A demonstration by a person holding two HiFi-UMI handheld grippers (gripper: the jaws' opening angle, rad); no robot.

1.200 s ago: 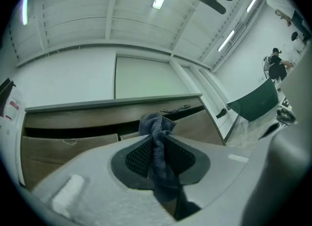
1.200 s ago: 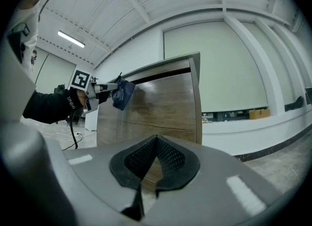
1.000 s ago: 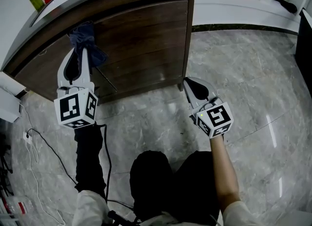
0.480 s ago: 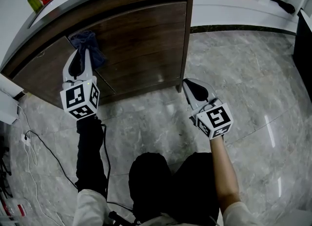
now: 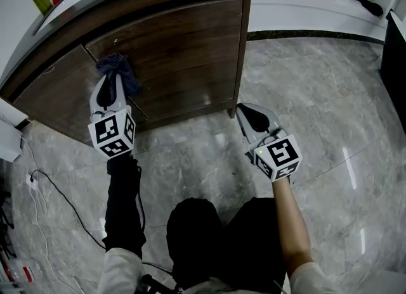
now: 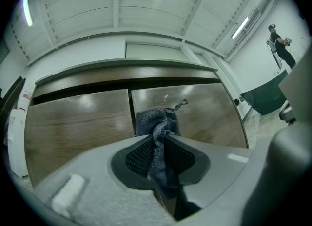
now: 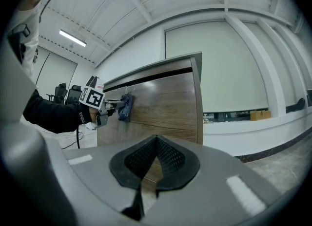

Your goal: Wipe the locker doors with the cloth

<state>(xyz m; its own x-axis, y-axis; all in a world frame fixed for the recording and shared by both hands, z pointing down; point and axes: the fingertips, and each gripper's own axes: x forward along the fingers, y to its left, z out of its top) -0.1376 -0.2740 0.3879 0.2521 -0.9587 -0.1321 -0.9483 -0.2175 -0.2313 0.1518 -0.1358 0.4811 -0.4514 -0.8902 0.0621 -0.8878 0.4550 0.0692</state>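
While the cloth (image 5: 119,71) slid lower down the doors (image 5: 184,52) than a second before, it stayed pinched in the left gripper (image 5: 113,82). The jaws were clamped on its dark folds, bunched against the wood just beside the seam between the two doors. The right gripper (image 5: 248,110) hadn't budged: jaws pressed together, nothing in them, near the cabinet's bottom corner (image 5: 233,110), clear of the wood. Bare door ran right to that edge, with open floor (image 5: 317,96) beyond. A cable (image 5: 63,191) trailed at left.
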